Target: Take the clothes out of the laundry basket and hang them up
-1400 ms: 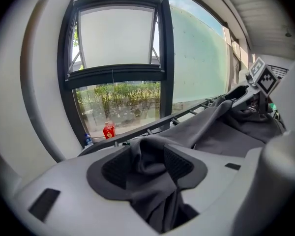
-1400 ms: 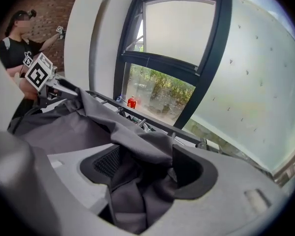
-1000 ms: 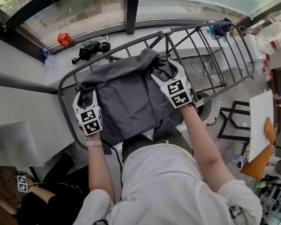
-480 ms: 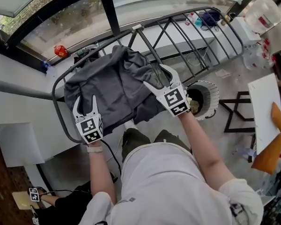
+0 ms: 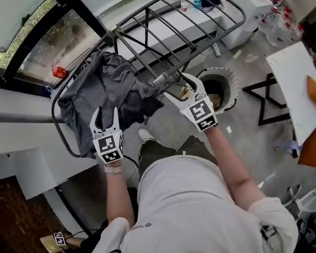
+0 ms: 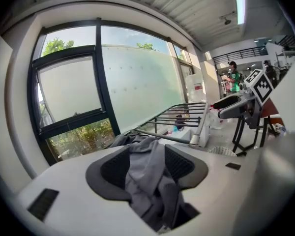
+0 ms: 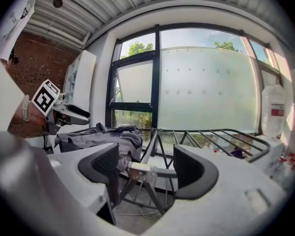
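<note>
As our left gripper (image 5: 106,117) gapes with a fold of the grey garment (image 5: 95,88) loose between its jaws, the garment drapes the drying rack (image 6: 182,117) at ten o'clock. Our right gripper (image 5: 176,86) stands open beside it.

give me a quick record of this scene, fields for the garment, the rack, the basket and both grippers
garment: grey, bunched over the left end of the rack
drying rack: dark metal bars, standing by the window
laundry basket: white, round, on the floor by the right gripper
left gripper: jaws wide apart, grey fabric lying between them
right gripper: jaws apart around a pale bar end of the rack, not clamped on it
</note>
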The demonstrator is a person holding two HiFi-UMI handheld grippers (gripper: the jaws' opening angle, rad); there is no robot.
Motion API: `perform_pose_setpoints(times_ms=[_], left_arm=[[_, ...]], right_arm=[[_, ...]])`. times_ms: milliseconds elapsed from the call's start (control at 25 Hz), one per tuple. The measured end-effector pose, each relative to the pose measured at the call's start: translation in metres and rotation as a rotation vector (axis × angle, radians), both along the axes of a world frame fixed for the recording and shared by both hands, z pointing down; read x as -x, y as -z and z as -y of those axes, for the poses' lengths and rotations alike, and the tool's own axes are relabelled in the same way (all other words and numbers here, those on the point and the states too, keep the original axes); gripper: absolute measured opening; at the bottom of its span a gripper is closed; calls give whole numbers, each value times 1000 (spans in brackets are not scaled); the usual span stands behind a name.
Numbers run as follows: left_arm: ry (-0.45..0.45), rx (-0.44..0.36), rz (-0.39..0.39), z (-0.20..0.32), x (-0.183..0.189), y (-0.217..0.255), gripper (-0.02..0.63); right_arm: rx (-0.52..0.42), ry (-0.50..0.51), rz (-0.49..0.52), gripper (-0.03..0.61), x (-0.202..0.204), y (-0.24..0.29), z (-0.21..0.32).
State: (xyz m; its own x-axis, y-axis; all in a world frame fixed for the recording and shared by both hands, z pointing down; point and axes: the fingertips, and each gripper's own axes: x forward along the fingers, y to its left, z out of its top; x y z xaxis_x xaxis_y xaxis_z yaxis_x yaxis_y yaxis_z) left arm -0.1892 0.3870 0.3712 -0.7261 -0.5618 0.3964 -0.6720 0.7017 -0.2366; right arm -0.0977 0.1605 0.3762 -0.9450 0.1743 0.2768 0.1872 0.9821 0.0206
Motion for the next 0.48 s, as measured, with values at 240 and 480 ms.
perform_pose_setpoints(times_ms=[240, 480], left_arm=[[-228, 51, -45, 102, -59, -18, 210], [-467, 109, -124, 202, -102, -60, 210]], right_arm=[[46, -191, -53, 342, -94, -32, 75], [88, -407, -142, 342, -174, -78, 140]])
